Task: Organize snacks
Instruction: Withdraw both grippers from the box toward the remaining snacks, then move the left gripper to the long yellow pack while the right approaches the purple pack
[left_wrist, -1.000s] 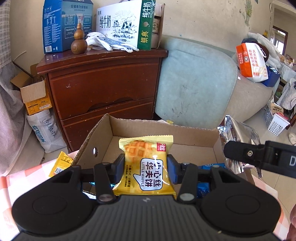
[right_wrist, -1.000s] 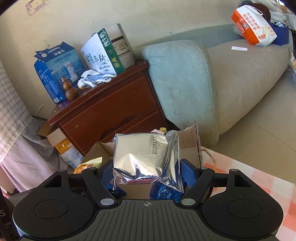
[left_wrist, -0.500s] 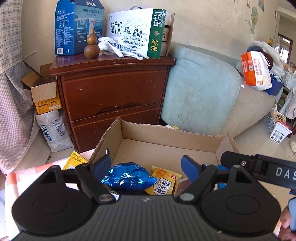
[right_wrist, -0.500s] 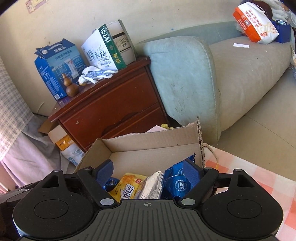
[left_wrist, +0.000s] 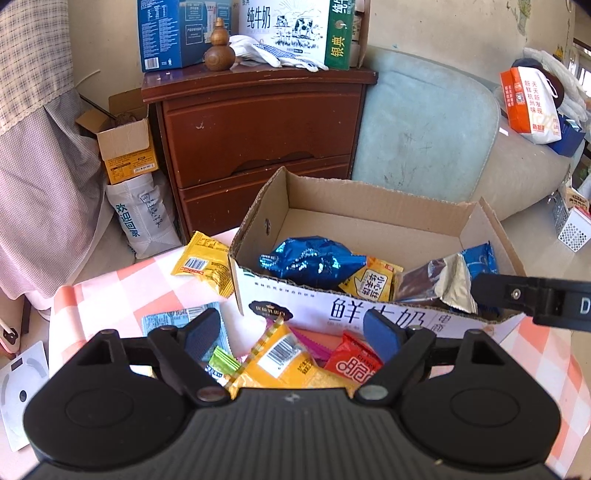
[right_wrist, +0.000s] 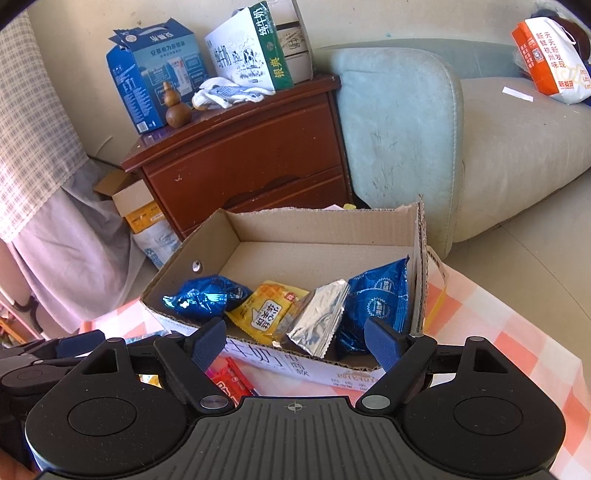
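While both black two-finger grippers hang over the near edge of the table, the open brown cardboard box (left_wrist: 373, 225) stands on the pink and white checked tablecloth (left_wrist: 122, 291), in front of the dark red wooden cabinet (left_wrist: 258, 122) and the pale blue sofa (left_wrist: 424, 125). The left gripper (left_wrist: 291, 334) has its jaws spread wide and nothing is between the blue pads; these jaws have just been opening. Below it, on the cloth just before the box, lie loose snacks: a yellow packet with a barcode (left_wrist: 284, 360), a red packet with white signs (left_wrist: 352, 363), a small green packet (left_wrist: 223, 362) and a pale blue flat packet (left_wrist: 177, 319). Another yellow packet (left_wrist: 203, 260) lies on the cloth touching the left wall of the box.

The right gripper (right_wrist: 295, 343) also stands open and empty, with its pads over the front wall of the box; its jaws have just been opening too. Inside the box, along the front wall, four snacks lie side by side: a shiny blue crumpled foil packet (right_wrist: 207, 297) at the left, then a yellow waffle packet with a speech bubble (right_wrist: 266, 310), then a silver foil packet (right_wrist: 317, 317) leaning on its neighbours, and a blue round-printed packet (right_wrist: 380, 299) against the right wall. The back half of the box floor is bare cardboard. In the left wrist view, one black finger of the right gripper reaches in from the right edge, near the silver packet
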